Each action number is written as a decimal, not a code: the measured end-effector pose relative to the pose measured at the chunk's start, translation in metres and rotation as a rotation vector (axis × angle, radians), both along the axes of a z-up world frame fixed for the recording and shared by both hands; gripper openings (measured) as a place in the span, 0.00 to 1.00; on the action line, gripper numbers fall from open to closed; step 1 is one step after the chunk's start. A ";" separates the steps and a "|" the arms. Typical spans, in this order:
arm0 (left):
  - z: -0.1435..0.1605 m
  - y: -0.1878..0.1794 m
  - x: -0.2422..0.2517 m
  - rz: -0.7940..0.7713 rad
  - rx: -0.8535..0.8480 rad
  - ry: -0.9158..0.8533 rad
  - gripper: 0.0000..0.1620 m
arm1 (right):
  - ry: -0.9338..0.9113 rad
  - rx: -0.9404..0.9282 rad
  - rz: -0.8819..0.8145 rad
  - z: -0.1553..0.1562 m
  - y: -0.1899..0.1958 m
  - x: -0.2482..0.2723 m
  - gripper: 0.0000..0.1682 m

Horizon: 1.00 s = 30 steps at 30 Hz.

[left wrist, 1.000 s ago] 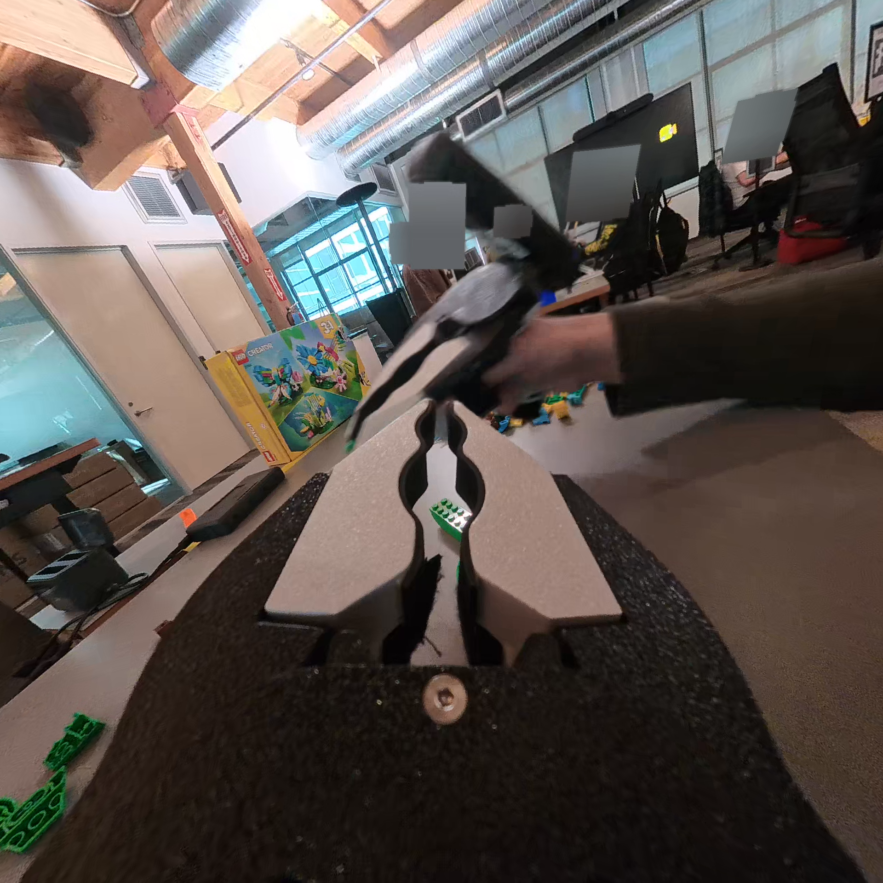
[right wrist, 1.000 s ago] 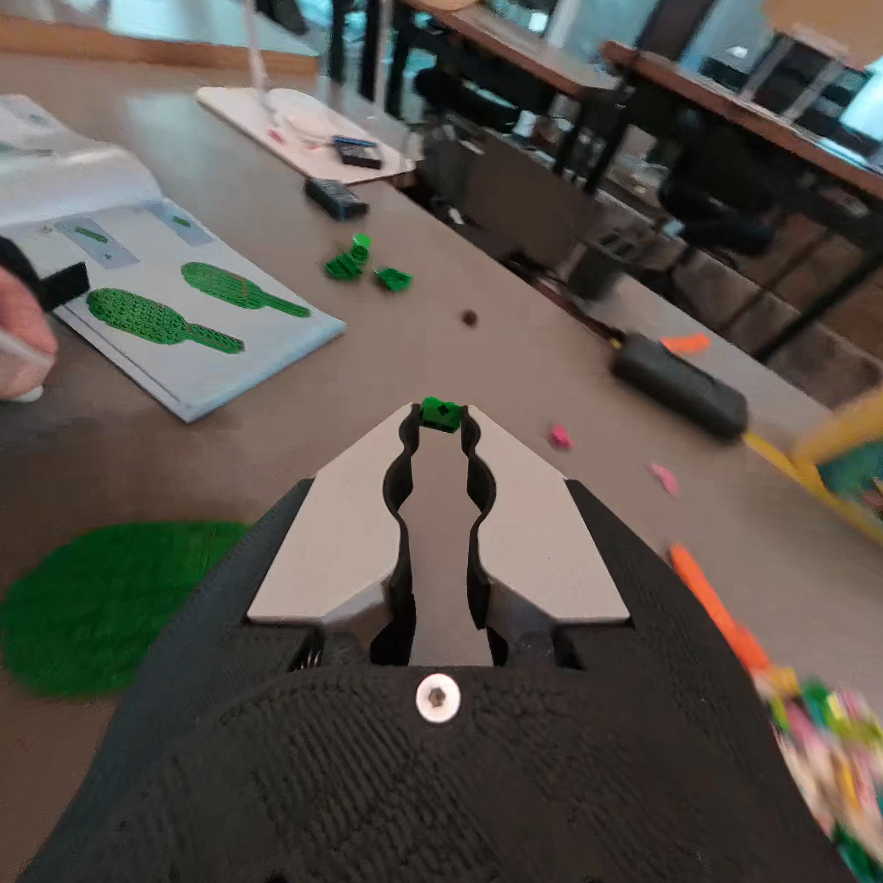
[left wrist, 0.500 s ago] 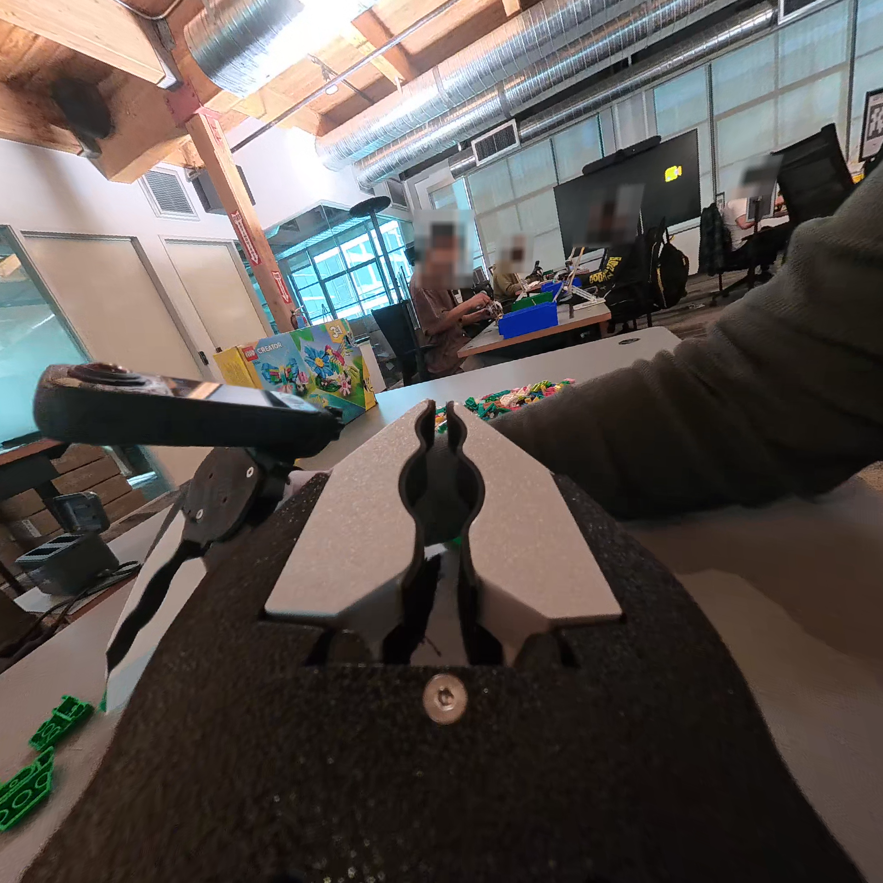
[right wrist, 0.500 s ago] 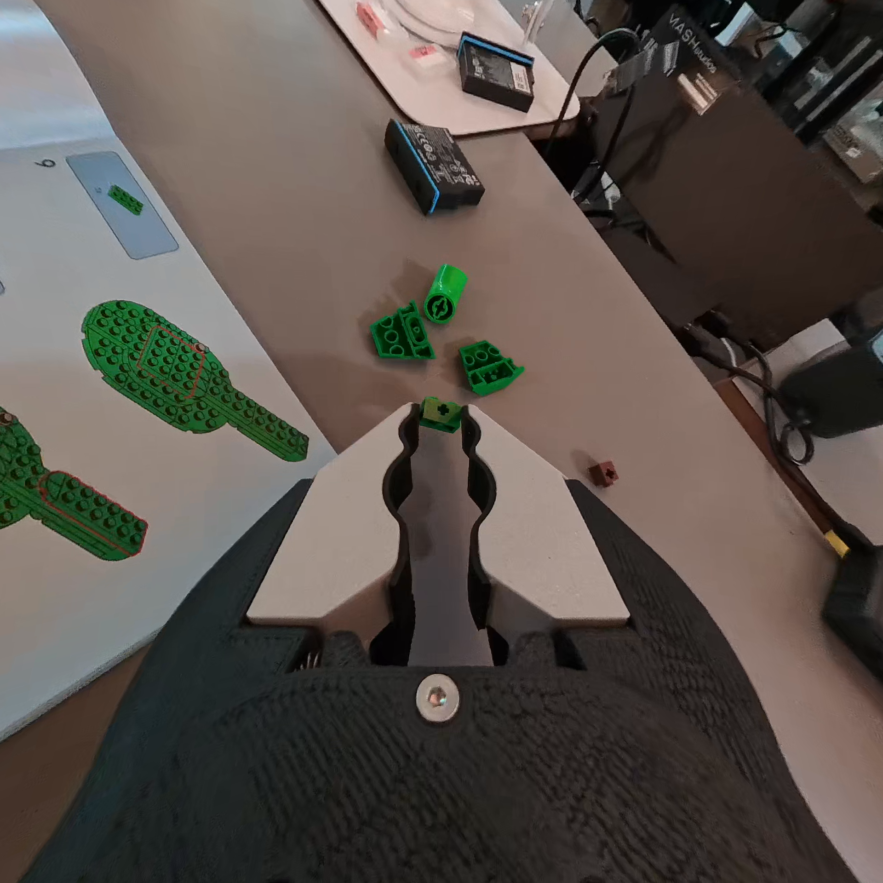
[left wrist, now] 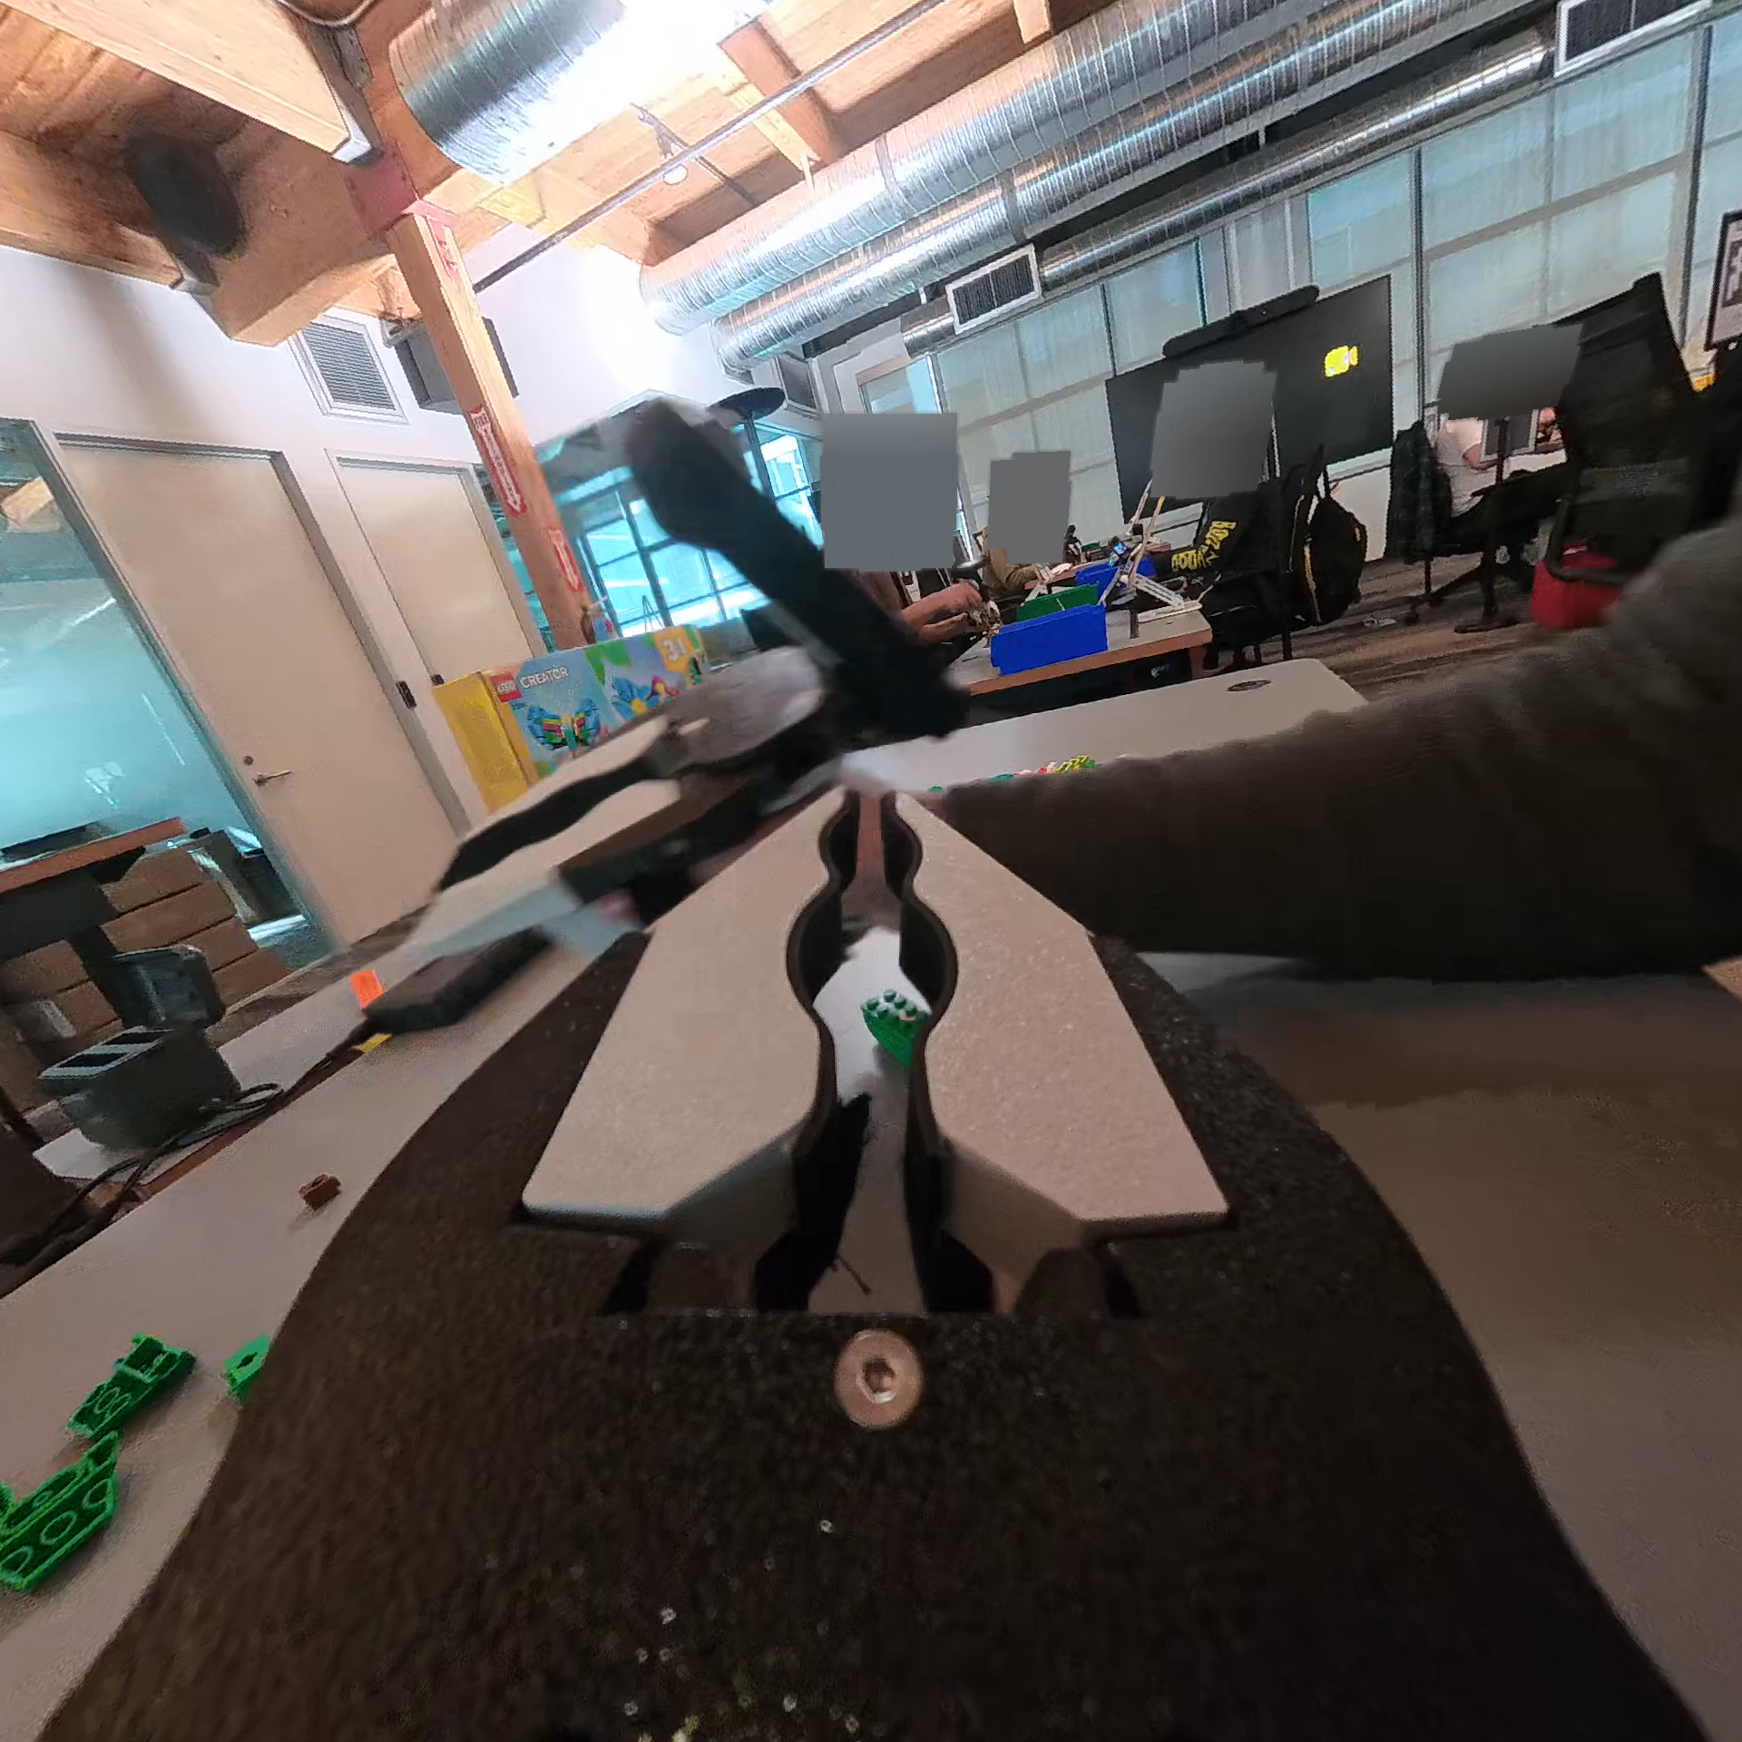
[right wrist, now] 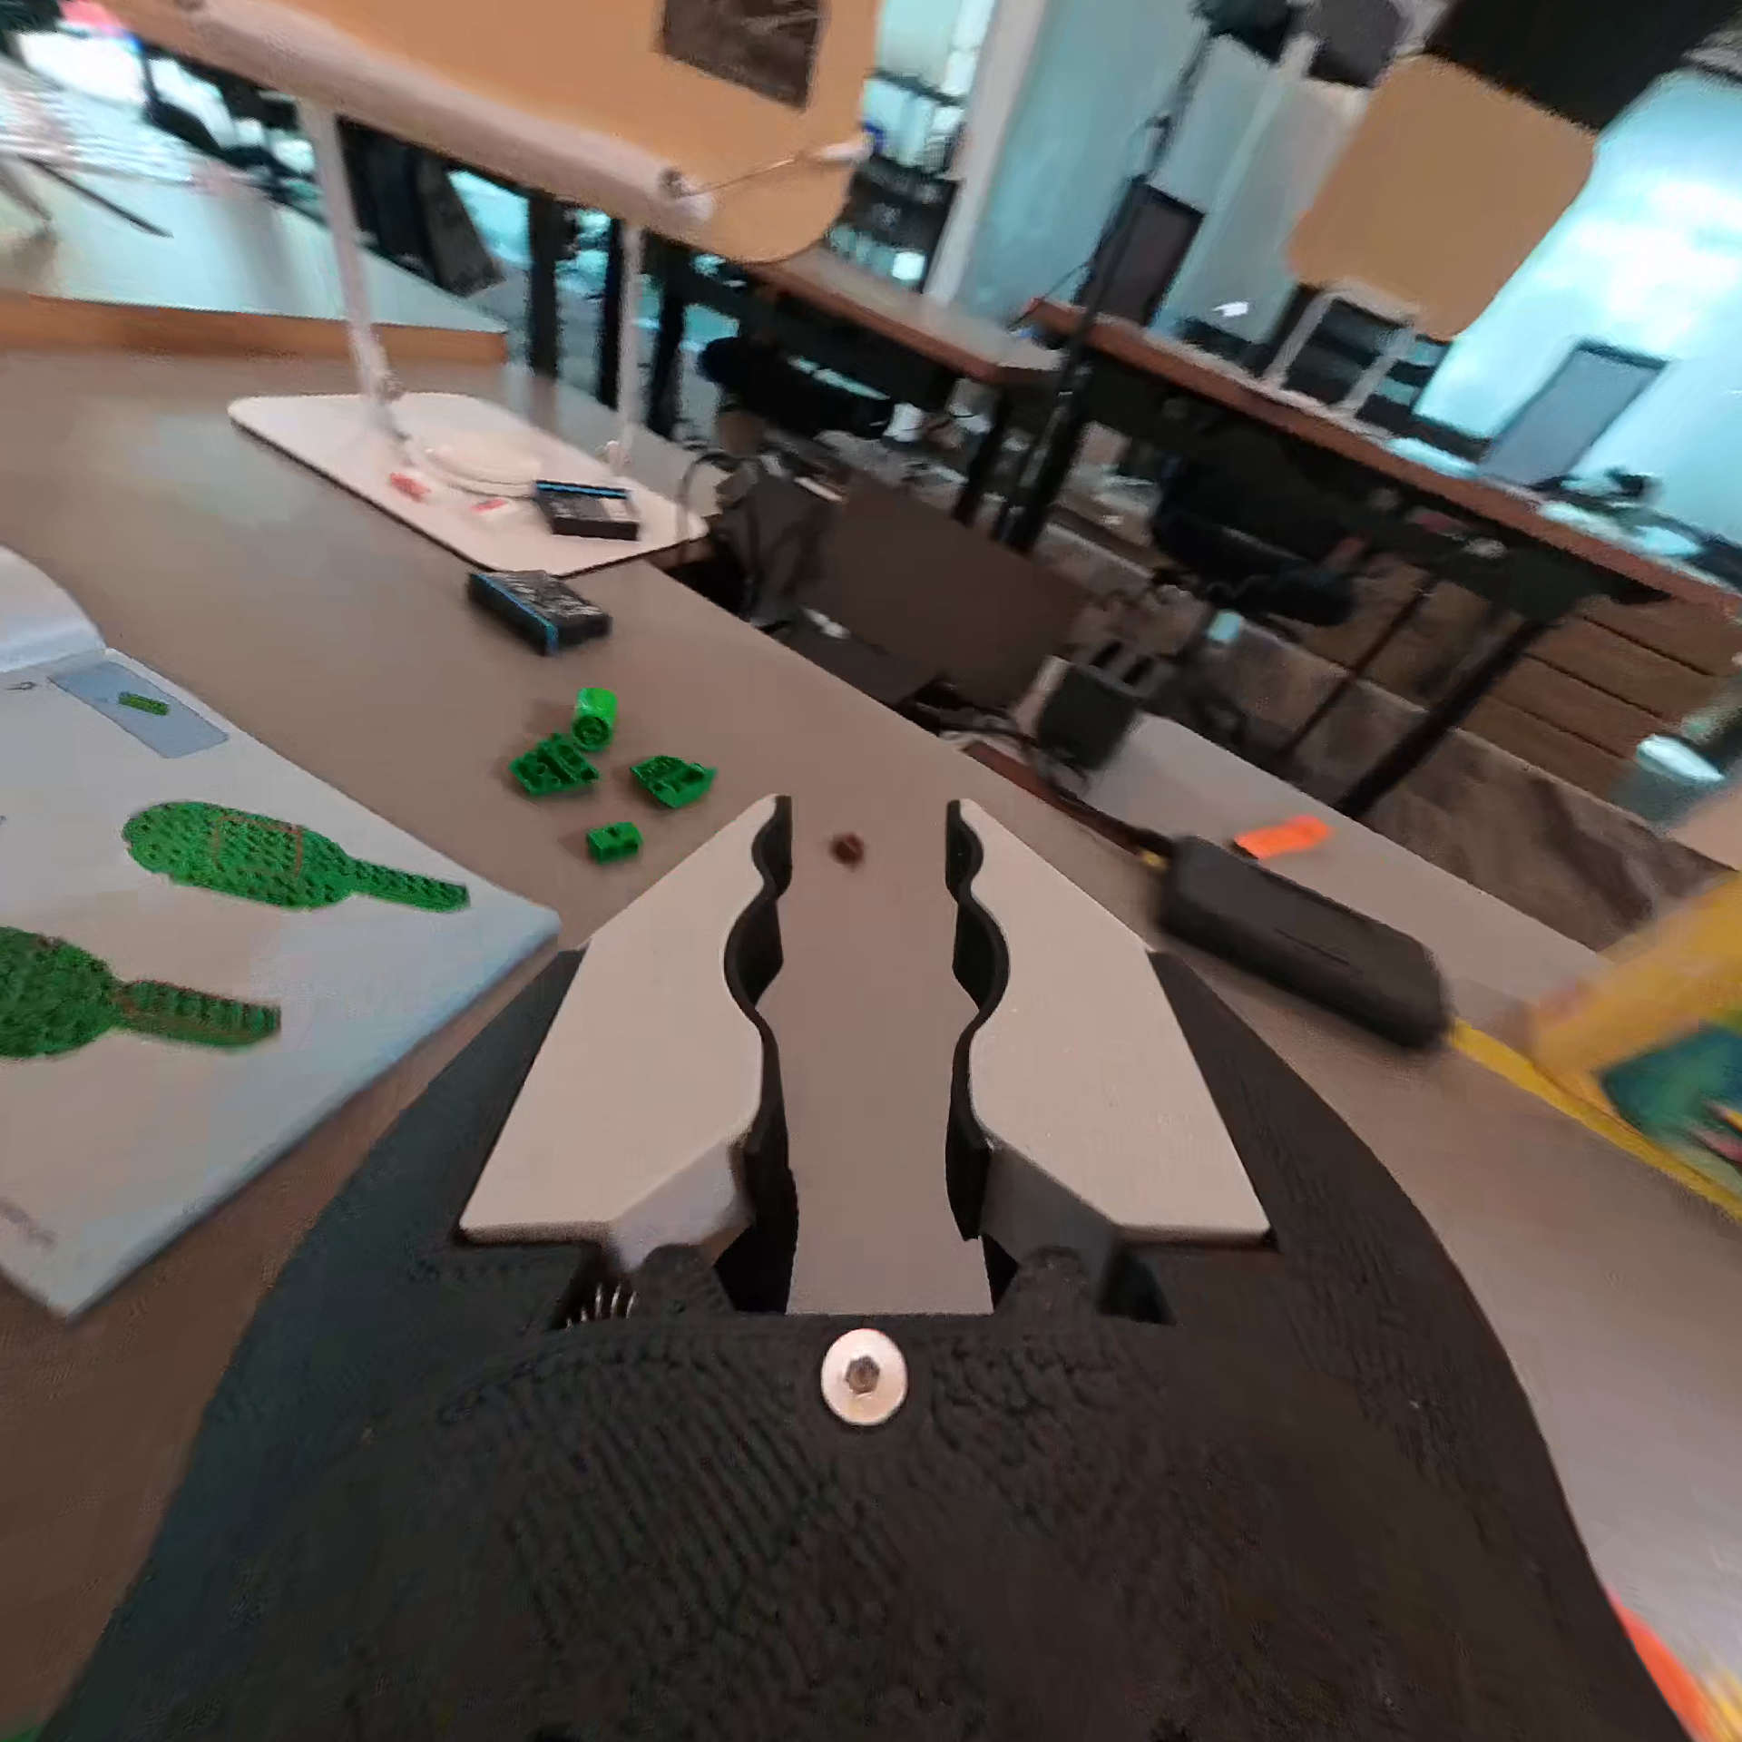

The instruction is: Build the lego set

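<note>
My right gripper (right wrist: 862,811) is open and empty above the table. A small green brick (right wrist: 613,841) lies just left of its left fingertip, next to two green wedge pieces (right wrist: 554,765) (right wrist: 672,779) and a green cylinder (right wrist: 594,716). A tiny brown piece (right wrist: 846,848) lies between the fingertips' line of sight. My left gripper (left wrist: 869,801) is shut at the tips. A green studded brick (left wrist: 895,1023) shows through its finger gap; I cannot tell if it is held. The right gripper (left wrist: 443,910) crosses blurred ahead of it.
An open instruction booklet (right wrist: 283,990) lies at the left. A black battery (right wrist: 537,611), a lamp base (right wrist: 452,481), a black case (right wrist: 1301,943) and the set's box (left wrist: 566,702) stand around. Green pieces (left wrist: 127,1381) lie lower left. A sleeve (left wrist: 1320,848) reaches across. Tip to tip, the grippers are about 20 cm apart. Measured from the fingertips, the small green brick (right wrist: 613,841) is 12 cm or so from the right gripper and 25 cm from the left. My left tips are about 30 cm from the green cylinder (right wrist: 594,716), my right tips only 15 cm.
My right gripper has opened and let go of the small green brick, which now lies by the other green pieces, and it has drawn back. My left gripper has hardly moved.
</note>
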<state>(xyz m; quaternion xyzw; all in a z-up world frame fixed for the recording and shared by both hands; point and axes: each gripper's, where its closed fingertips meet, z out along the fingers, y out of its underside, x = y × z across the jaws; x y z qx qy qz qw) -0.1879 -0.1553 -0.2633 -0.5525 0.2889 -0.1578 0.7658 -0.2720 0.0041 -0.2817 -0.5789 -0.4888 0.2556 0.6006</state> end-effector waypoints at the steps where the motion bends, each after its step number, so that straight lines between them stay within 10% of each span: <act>1: 0.000 0.000 -0.001 0.003 0.000 -0.002 0.01 | 0.015 0.029 -0.054 0.005 -0.001 0.024 0.18; 6: -0.001 0.005 -0.002 0.009 -0.009 -0.004 0.01 | -0.073 0.121 -0.363 0.011 -0.007 0.159 0.15; 13: -0.002 0.020 -0.018 0.146 -0.005 0.008 0.01 | -0.164 -0.235 -0.597 -0.059 -0.029 0.299 0.16; 30: -0.005 0.027 -0.042 0.299 -0.009 0.038 0.01 | -0.112 -0.321 -0.679 -0.060 -0.028 0.333 0.16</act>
